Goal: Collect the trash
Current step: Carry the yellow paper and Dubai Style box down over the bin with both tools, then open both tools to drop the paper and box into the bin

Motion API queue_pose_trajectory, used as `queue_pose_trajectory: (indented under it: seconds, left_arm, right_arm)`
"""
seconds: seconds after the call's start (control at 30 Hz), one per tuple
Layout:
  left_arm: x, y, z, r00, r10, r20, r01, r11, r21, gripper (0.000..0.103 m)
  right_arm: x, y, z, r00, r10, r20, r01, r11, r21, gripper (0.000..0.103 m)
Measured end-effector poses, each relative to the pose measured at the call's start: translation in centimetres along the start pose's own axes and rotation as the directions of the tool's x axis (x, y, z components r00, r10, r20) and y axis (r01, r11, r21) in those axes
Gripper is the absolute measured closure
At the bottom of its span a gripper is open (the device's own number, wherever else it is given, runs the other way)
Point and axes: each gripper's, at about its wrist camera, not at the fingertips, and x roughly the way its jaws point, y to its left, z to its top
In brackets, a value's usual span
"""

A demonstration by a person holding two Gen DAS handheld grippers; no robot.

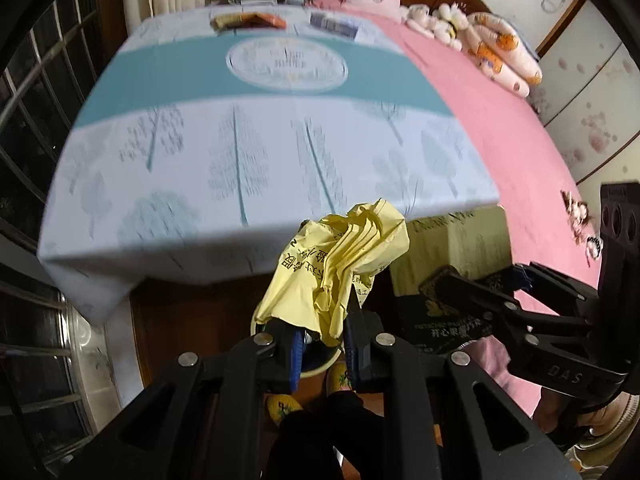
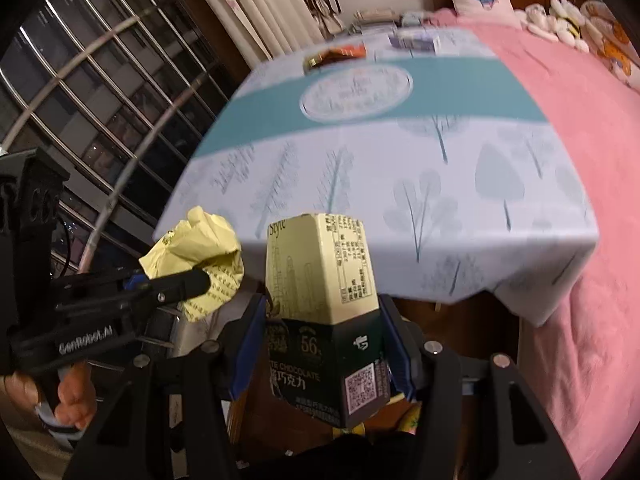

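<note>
My left gripper (image 1: 325, 340) is shut on a crumpled yellow printed wrapper (image 1: 340, 264), which sticks up from between the blue pads, just off the near edge of the table. In the right wrist view the same wrapper (image 2: 204, 252) shows at the left, in the left gripper (image 2: 176, 278). My right gripper (image 2: 323, 320) is shut on a chocolate carton (image 2: 320, 272), cream above and dark green below, held upright between its pads. From the left wrist view that carton (image 1: 436, 328) and the right gripper (image 1: 480, 282) are at the lower right.
A table under a tree-print cloth (image 1: 260, 152) fills the middle; an orange packet (image 1: 256, 21) and a bluish box (image 1: 334, 24) lie at its far edge. A pink bed (image 1: 500, 128) with plush toys runs along the right. Barred window at left. A pale round rim (image 1: 320, 366) shows below my left fingers.
</note>
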Motion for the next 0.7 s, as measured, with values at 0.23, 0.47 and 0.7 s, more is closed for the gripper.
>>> queue_pose_trajectory:
  seconds: [0.23,0.47,0.7]
  left_arm:
    - [8.6,-0.1,-3.8,0.995,0.045,-0.087,-0.048,0.998,-0.031,0.088]
    - [19.6,1.6,-7.3,0.982,0.076,-0.172,-0.091,0.993,-0.080,0.088]
    - [29.0,3.5,-10.3,0.969,0.102,-0.227,-0.121,0.990,-0.074,0.083]
  right_arm:
    - [8.8,-4.1,-4.1,0.992,-0.013,-0.128,0.018,0.999,0.038,0.048]
    - [18.8,-7.9,-8.5,0.972,-0.007,-0.235,0.028,0.996,0.084,0.047]
    - [27.5,-11.1,-12.4,0.958,-0.055,-0.282,0.094,0.987,0.127,0.045]
